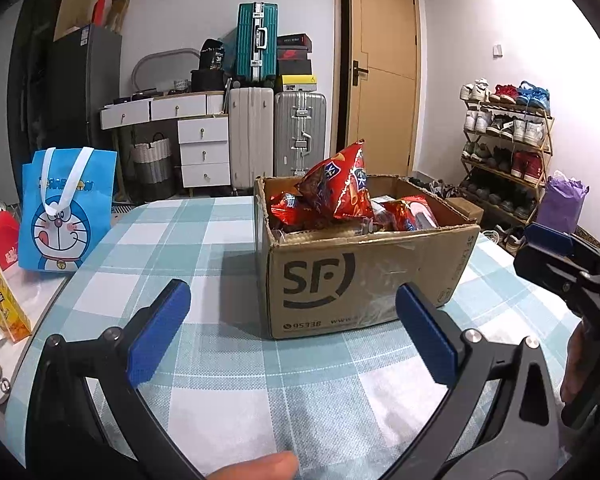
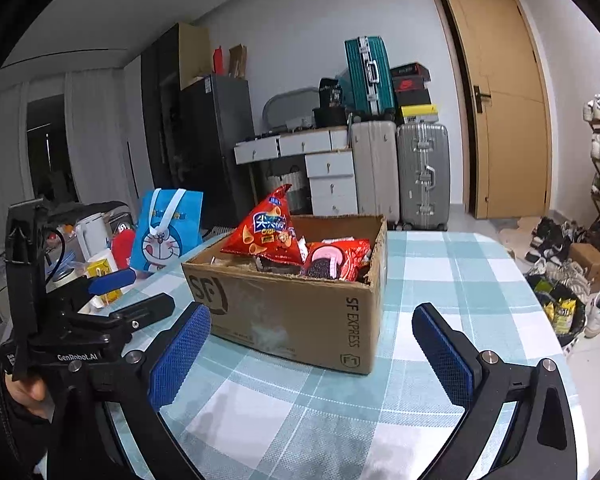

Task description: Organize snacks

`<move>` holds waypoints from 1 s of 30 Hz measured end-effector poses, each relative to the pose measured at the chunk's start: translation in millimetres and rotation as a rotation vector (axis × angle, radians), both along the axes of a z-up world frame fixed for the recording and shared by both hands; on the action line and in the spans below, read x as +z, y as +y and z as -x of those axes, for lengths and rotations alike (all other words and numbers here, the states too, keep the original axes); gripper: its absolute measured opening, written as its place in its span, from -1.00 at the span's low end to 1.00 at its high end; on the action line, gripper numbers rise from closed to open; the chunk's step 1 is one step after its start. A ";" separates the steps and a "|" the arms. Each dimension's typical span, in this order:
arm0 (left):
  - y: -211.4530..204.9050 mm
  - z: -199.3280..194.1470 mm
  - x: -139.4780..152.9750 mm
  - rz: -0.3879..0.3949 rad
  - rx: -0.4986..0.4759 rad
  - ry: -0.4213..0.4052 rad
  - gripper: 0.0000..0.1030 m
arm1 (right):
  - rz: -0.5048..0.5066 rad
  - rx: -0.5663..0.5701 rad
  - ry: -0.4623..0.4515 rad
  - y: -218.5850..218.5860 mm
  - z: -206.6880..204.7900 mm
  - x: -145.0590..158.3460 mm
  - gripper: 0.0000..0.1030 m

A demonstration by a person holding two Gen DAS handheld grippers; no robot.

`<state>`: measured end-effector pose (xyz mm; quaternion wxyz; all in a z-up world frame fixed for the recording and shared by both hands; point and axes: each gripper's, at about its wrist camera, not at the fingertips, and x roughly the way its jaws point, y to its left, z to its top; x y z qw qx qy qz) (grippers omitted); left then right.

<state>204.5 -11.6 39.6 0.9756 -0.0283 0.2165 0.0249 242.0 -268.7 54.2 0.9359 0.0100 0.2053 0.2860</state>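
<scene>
An open cardboard SF box (image 1: 364, 280) stands on the plaid table (image 1: 204, 240); it also shows in the right wrist view (image 2: 292, 312). A red chip bag (image 1: 340, 188) stands upright in it (image 2: 268, 232), with a red Oreo pack (image 2: 332, 260) and other red packs (image 1: 412, 212) beside it. My left gripper (image 1: 292, 336) is open and empty, just short of the box front. My right gripper (image 2: 312, 352) is open and empty, near the box's front corner. The right gripper shows at the right edge of the left wrist view (image 1: 556, 252); the left gripper shows at the left of the right wrist view (image 2: 112, 280).
A blue Doraemon bag (image 1: 66, 208) stands off the table's left edge, with a yellow box (image 1: 8, 308) and red item (image 1: 4, 236) near it. Suitcases (image 1: 276, 136), drawers (image 1: 202, 152), a door (image 1: 384, 72) and a shoe rack (image 1: 508, 144) lie behind.
</scene>
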 end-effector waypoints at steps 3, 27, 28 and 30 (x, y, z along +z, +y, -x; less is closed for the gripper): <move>3.5 -0.9 -1.7 0.024 0.009 -0.002 0.99 | -0.002 0.000 -0.010 0.0 1.2 -1.3 0.99; 8.5 -3.8 -7.8 0.034 0.021 -0.022 0.99 | 0.019 -0.016 -0.074 1.3 9.5 -9.6 0.99; 7.9 -3.0 -8.0 0.034 0.022 -0.021 0.99 | 0.023 -0.019 -0.081 2.1 10.6 -9.2 0.99; 9.1 -2.3 -8.4 0.040 0.025 -0.019 0.99 | 0.033 -0.021 -0.092 4.2 12.7 -8.8 0.99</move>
